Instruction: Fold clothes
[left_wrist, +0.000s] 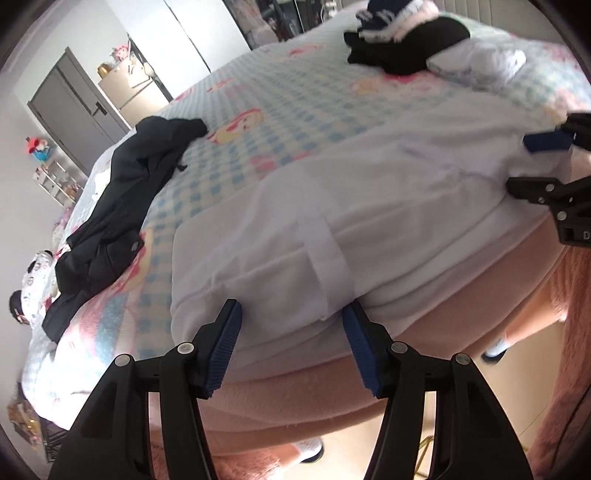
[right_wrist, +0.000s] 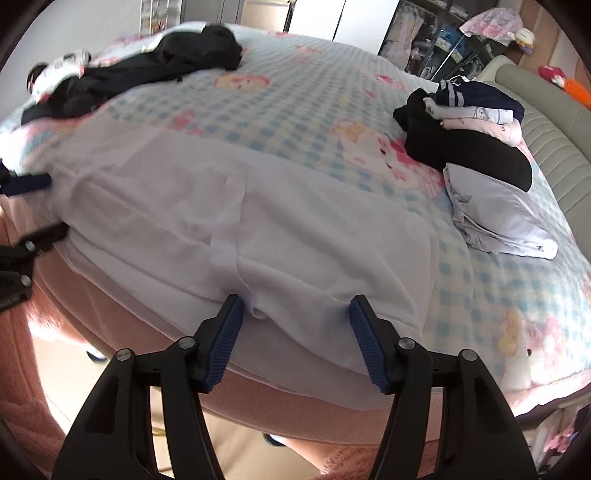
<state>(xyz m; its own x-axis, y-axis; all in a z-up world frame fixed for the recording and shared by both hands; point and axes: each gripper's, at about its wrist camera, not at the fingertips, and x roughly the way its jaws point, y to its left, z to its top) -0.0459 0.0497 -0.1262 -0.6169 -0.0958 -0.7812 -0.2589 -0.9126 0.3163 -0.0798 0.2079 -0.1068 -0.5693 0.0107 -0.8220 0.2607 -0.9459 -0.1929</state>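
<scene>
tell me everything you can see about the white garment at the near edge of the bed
The white garment is thin, soft-looking fabric, spread mostly flat in folded layers across the checked blanket, with a narrow band running down its middle. Its near hem drapes over the bed edge. The left hand-held gripper and right hand-held gripper each straddle that hem with open jaws, the fabric bunching slightly between them.
</scene>
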